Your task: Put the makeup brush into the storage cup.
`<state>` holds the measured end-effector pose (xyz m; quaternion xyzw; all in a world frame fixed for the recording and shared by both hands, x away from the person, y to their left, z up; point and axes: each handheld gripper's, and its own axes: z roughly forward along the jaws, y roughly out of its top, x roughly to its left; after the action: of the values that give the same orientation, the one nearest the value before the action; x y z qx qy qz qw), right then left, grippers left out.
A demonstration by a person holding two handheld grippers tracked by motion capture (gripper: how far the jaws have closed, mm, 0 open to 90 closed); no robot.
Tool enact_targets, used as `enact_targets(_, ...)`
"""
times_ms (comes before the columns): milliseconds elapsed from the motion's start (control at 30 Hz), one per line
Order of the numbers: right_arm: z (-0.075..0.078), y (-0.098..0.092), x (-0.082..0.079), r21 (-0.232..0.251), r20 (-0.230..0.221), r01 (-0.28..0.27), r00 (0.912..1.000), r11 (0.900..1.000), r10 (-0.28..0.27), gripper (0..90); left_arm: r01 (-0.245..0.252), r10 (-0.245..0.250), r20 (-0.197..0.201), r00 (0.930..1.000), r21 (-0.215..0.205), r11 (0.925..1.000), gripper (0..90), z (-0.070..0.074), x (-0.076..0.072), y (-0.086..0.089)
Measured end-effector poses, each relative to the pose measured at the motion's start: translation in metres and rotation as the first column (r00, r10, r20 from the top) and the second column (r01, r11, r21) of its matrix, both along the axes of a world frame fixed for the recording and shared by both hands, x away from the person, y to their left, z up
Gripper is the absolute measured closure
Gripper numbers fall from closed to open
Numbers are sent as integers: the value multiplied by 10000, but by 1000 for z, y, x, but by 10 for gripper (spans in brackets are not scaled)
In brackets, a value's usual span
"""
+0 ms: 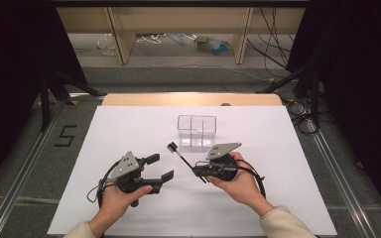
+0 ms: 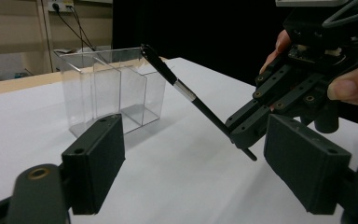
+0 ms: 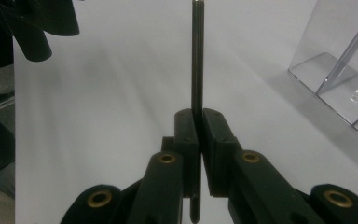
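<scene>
My right gripper (image 1: 199, 171) is shut on a thin black brush (image 1: 177, 152) with a silver band. The brush slants up and away to the left, and its head hangs just in front of a clear divided box (image 1: 196, 130) standing on the white sheet. In the right gripper view the jaws (image 3: 199, 135) pinch the brush shaft (image 3: 197, 56) near its lower end, with the box (image 3: 340, 60) to the right. My left gripper (image 1: 161, 167) is open with nothing between its jaws, a short way left of the brush. From the left gripper (image 2: 196, 168), the brush (image 2: 186, 91), the box (image 2: 107, 88) and the right gripper (image 2: 247, 126) lie ahead.
A white sheet (image 1: 129, 129) covers the tabletop, with a strip of wood (image 1: 188, 99) at the far edge. Black curtains hang on both sides. Stand legs (image 1: 54, 94) and cables (image 1: 302, 114) lie on the floor, and a "5" mark (image 1: 65, 135) is to the left.
</scene>
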<state>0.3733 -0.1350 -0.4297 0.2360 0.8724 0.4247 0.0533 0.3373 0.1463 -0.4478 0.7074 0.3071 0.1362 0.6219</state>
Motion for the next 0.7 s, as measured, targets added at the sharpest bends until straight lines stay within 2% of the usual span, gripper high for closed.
enact_targets(167, 1, 1, -1, 96, 120, 20, 9999, 10000, -21, 858, 302, -304, -61, 9995, -257, 9992, 255, 0, 7, -10)
enact_targets(200, 1, 1, -1, 109, 138, 14, 9999, 9999, -16, 858, 182, -191, -241, 9995, -380, 9991, 262, 0, 6, -12)
enact_targets(267, 2, 1, -1, 135, 148, 17, 9999, 9999, -19, 858, 338, -341, -114, 9994, -312, 9989, 268, 0, 8, -13)
enact_targets(333, 2, 2, -1, 211, 186, 52, 9998, 9998, -55, 858, 403, -412, -213, 9989, -401, 9984, 285, 0, 11, -18)
enact_targets(400, 2, 2, -2, 210, 160, 49, 9999, 9998, -52, 858, 329, -341, -241, 9991, -489, 9983, 308, -1, 12, -21)
enact_targets(433, 2, 2, -2, 218, 180, 46, 9998, 9998, -50, 858, 201, -228, -424, 9988, -630, 9978, 322, -1, 12, -22)
enact_targets(533, 2, 2, -2, 237, 211, 53, 9998, 9997, -58, 858, 259, -285, -369, 9989, -674, 9974, 358, -1, 15, -23)
enact_targets(700, 3, 3, -3, 289, 296, 76, 9995, 9996, -85, 858, 252, -304, -555, 9980, -912, 9955, 419, -2, 18, -28)
